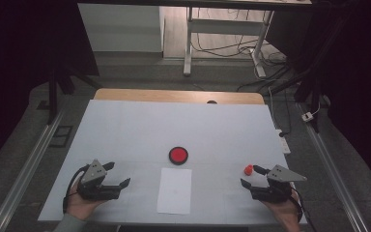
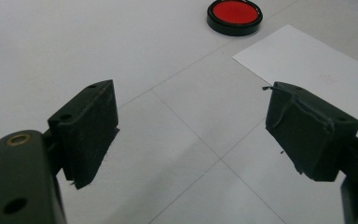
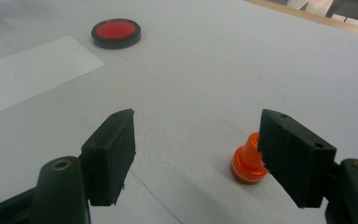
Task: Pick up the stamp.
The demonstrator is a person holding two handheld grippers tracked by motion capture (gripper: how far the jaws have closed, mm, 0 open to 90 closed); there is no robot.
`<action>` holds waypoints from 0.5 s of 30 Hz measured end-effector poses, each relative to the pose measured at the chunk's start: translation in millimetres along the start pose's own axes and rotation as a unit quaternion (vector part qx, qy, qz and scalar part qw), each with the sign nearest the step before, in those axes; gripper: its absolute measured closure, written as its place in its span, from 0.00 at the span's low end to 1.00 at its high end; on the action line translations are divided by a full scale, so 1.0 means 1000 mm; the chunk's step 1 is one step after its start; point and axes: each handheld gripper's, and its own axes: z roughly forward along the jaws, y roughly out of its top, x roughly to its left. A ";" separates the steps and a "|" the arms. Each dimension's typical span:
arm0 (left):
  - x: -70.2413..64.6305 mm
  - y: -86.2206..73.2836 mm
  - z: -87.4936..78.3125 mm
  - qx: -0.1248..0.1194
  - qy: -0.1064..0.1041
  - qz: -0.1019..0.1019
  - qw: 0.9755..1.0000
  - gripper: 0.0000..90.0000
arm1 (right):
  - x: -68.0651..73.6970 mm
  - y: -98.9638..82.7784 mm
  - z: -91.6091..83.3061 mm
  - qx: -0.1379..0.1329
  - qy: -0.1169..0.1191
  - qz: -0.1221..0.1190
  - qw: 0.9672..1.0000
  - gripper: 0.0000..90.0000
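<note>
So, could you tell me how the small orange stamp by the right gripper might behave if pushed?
The orange stamp stands upright on a wider round base, so it probably resists tipping. It looks small, likely light, and may slide on the smooth table. Knocked over, its round body could roll.

Counting around the sheet of paper (image 1: 175, 190) now: that's one white sheet, lying flat on the one white table (image 1: 125, 130). Just beyond the sheet's far edge, one round ink pad (image 1: 178, 155), red inside a black rim. Off to the sheet's right, one small orange stamp (image 1: 248, 169), standing upright. And two grippers: the left gripper (image 1: 119, 174) to the sheet's left, the right gripper (image 1: 251, 176) to its right, each with two black jaws standing apart.
</note>
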 end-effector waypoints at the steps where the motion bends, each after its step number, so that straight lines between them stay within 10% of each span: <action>1: 0.000 0.000 0.000 0.000 0.001 0.000 1.000 0.19 | 0.000 0.001 0.000 -0.002 0.001 0.002 1.000 0.31; 15: 0.004 0.000 -0.001 -0.002 0.004 0.003 1.000 0.19 | 0.000 0.018 0.007 0.000 -0.002 0.003 1.000 0.32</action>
